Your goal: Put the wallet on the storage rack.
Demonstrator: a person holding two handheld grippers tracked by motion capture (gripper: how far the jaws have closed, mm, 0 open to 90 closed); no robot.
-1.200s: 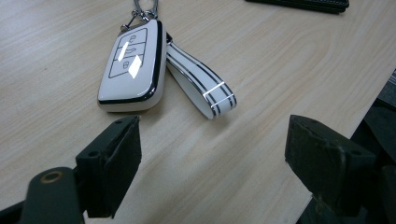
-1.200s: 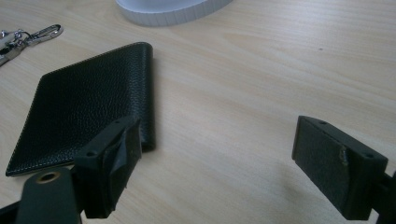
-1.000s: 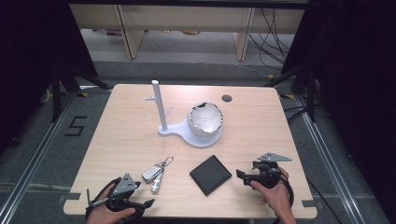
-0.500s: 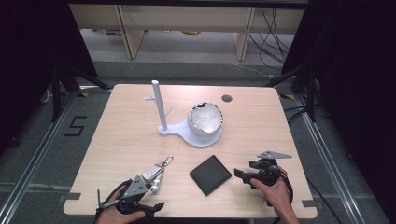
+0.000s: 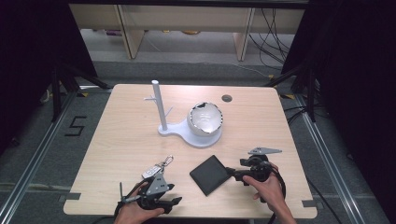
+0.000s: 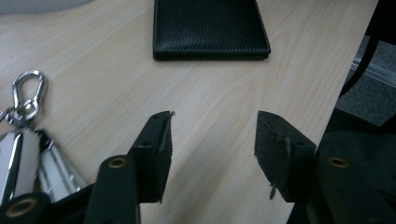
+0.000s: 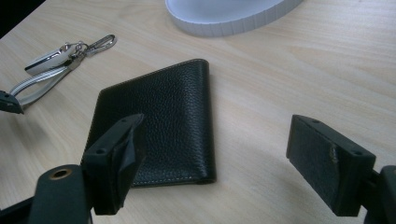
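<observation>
Take the black wallet (image 5: 211, 174) as your landmark: it lies flat on the bench (image 5: 126, 135), near its front edge. Your right gripper (image 5: 236, 173) sits just to the wallet's right, its fingers (image 7: 114, 154) spread wide and holding nothing; in the right gripper view one finger hangs over the wallet's near corner (whether it touches the leather I cannot tell). Your left gripper (image 5: 169, 201) is left of the wallet, at the front edge. Its fingers (image 6: 154, 147) have just been closing and now stand about half apart, with only bare bench between them. The key bunch (image 5: 155, 169) lies left of the wallet, just beside your left gripper. The white stand (image 5: 187, 128) with its bowl is behind the wallet.
</observation>
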